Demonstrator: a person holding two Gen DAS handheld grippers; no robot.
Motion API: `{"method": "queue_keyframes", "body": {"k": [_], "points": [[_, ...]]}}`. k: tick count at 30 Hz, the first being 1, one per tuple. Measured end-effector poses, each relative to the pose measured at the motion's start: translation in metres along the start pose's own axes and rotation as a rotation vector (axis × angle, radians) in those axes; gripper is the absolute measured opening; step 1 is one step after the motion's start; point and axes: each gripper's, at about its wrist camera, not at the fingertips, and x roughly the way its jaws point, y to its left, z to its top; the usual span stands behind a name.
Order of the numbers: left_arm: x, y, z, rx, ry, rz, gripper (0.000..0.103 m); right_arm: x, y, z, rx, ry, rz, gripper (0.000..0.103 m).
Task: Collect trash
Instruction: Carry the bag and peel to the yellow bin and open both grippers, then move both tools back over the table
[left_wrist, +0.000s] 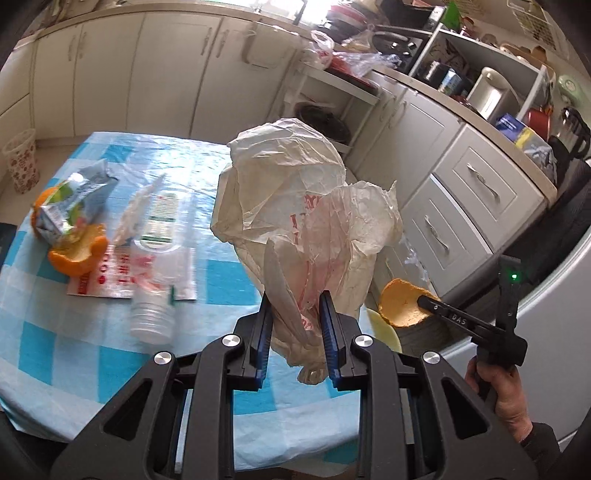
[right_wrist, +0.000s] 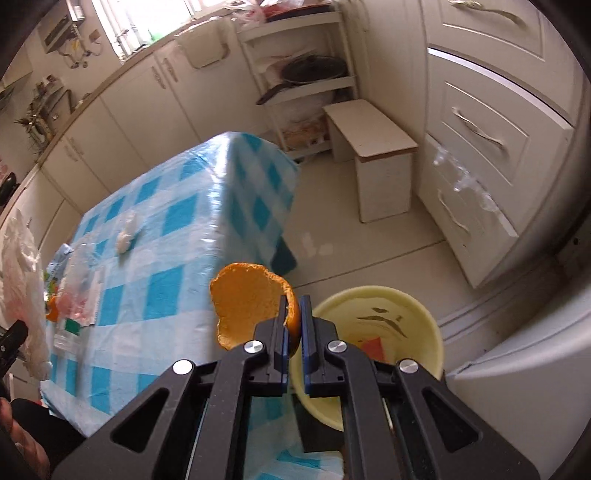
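My left gripper (left_wrist: 295, 299) is shut on a crumpled white plastic bag (left_wrist: 295, 192) with red print and holds it above the table. My right gripper (right_wrist: 294, 302) is shut on a piece of orange peel (right_wrist: 247, 302) and holds it over the rim of a pale yellow bin (right_wrist: 417, 306) on the floor beside the table; it also shows in the left wrist view (left_wrist: 424, 301) with the peel (left_wrist: 400, 304). On the blue checked tablecloth (left_wrist: 74, 332) lie more orange peel (left_wrist: 79, 251), a crushed carton (left_wrist: 70, 206), a clear plastic bottle (left_wrist: 155, 258) and a red-printed wrapper (left_wrist: 110, 277).
A small white stool (right_wrist: 373, 147) stands on the floor past the bin. White drawers (right_wrist: 480, 129) line the right side, cabinets (left_wrist: 110, 74) the far wall. A white tissue ball (right_wrist: 125, 236) lies on the table. A patterned basket (left_wrist: 22, 158) stands on the floor far left.
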Motion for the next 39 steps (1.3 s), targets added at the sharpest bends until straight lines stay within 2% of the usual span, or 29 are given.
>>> {"method": "queue_keyframes", "body": {"k": [3, 6, 8, 9, 10, 11, 14, 20, 23, 25, 26, 27, 28, 34, 39], "points": [[0.027, -0.037, -0.004, 0.043, 0.039, -0.044, 0.023, 0.011, -0.023, -0.006, 0.052, 0.051, -0.061, 0.006], [0.055, -0.069, -0.012, 0.068, 0.086, -0.074, 0.023, 0.021, -0.041, -0.008, 0.105, 0.094, -0.082, 0.007], [0.072, -0.083, -0.018, 0.076, 0.119, -0.085, 0.023, 0.024, -0.053, -0.008, 0.164, 0.111, -0.06, 0.012], [0.082, -0.091, -0.022, 0.079, 0.14, -0.088, 0.023, 0.023, -0.059, -0.009, 0.201, 0.109, -0.04, 0.019], [0.09, -0.097, -0.024, 0.081, 0.156, -0.089, 0.023, 0.02, -0.066, -0.008, 0.25, 0.095, -0.007, 0.028], [0.098, -0.102, -0.028, 0.084, 0.173, -0.087, 0.023, 0.014, -0.075, -0.007, 0.296, 0.071, 0.027, 0.031], [0.116, -0.114, -0.041, 0.098, 0.216, -0.077, 0.023, -0.013, -0.082, 0.002, 0.362, -0.042, 0.095, 0.034], [0.147, -0.136, -0.056, 0.138, 0.293, -0.052, 0.024, -0.067, -0.074, 0.015, 0.377, -0.254, 0.216, 0.05], [0.174, -0.15, -0.062, 0.156, 0.352, -0.013, 0.035, -0.077, -0.069, 0.021, 0.359, -0.292, 0.245, 0.052], [0.19, -0.157, -0.064, 0.165, 0.395, 0.001, 0.047, -0.079, -0.067, 0.023, 0.358, -0.297, 0.262, 0.053], [0.194, -0.161, -0.065, 0.174, 0.398, 0.019, 0.049, -0.079, -0.067, 0.025, 0.361, -0.298, 0.271, 0.053], [0.196, -0.167, -0.065, 0.19, 0.394, 0.021, 0.057, -0.08, -0.067, 0.027, 0.363, -0.3, 0.277, 0.053], [0.198, -0.17, -0.065, 0.192, 0.399, 0.009, 0.06, -0.081, -0.067, 0.028, 0.367, -0.303, 0.282, 0.053], [0.181, -0.177, -0.055, 0.218, 0.364, 0.009, 0.066, -0.089, -0.061, 0.034, 0.368, -0.328, 0.318, 0.055], [0.137, -0.152, -0.034, 0.208, 0.267, 0.034, 0.072, -0.096, -0.05, 0.037, 0.355, -0.355, 0.333, 0.058]]}}
